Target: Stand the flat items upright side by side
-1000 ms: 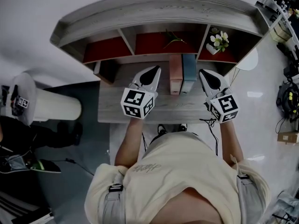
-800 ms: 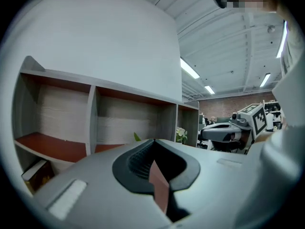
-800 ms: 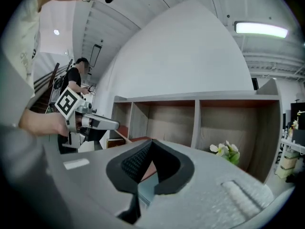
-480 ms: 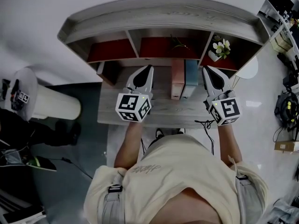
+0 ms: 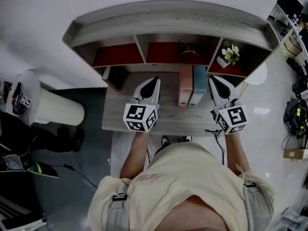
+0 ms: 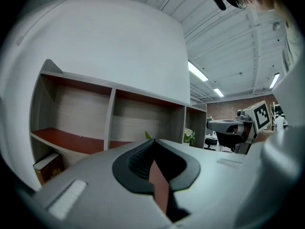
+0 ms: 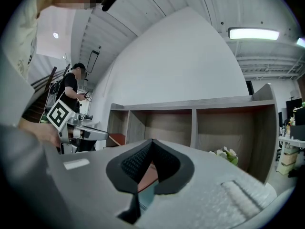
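In the upper center, the left gripper (image 5: 153,80) and right gripper (image 5: 214,79), jaws pressed together and empty, are flanking the pink book (image 5: 185,83) and blue book (image 5: 197,83), 2 likely stiff, light items, pinchable across the covers.

A slim salmon-pink book (image 5: 185,84) stands upright on its lower edge, narrow spine facing the person. It is in the gap between the two claws, off to the right of the left gripper (image 5: 153,80) and clear of it. A slim teal-blue book (image 5: 197,84) of much the same height stands upright against the pink one's right face, side by side with it. It is just left of the right gripper (image 5: 213,79), not touching it.
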Demonstrator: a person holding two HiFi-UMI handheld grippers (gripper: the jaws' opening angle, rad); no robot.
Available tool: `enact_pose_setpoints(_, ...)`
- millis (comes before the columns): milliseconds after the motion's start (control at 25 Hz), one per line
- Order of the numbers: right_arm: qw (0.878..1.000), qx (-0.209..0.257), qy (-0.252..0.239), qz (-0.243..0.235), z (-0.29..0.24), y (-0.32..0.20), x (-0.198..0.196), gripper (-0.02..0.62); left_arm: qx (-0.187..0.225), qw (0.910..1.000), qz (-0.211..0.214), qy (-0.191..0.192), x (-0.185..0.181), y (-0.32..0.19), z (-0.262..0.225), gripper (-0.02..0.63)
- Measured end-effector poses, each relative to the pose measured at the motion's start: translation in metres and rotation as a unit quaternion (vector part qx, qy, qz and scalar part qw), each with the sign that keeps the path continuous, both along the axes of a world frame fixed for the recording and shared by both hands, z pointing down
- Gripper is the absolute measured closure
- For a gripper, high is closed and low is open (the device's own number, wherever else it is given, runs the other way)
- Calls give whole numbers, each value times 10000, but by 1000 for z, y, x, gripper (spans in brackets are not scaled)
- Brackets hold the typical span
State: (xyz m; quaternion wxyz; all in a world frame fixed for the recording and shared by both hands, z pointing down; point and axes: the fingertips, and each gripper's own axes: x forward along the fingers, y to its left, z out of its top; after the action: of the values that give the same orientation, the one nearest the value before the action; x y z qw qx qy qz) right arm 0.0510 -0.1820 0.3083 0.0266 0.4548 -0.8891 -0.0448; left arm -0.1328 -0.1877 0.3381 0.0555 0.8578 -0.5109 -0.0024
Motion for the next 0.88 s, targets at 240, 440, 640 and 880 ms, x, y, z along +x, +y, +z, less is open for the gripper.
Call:
enact_pose_setpoints(240,9999,-136,-13,0,10,-2,2,594,-35,10000,36,80,1,-2,5,594)
enact_pose_setpoints(440,9999,-160,40,-30,16,-2,5,594,-4,10000,68,62,7,-2,3,594)
enact_pose_setpoints(640,9997,-217,30,-119,23,-4,0,594,-57,9999,56,-79,5,-1,8,594)
enact_pose_setpoints(880,9995,-268,18,-143,25,-13,2,594,-98,9999,-67,-108,-2,-5,11,594)
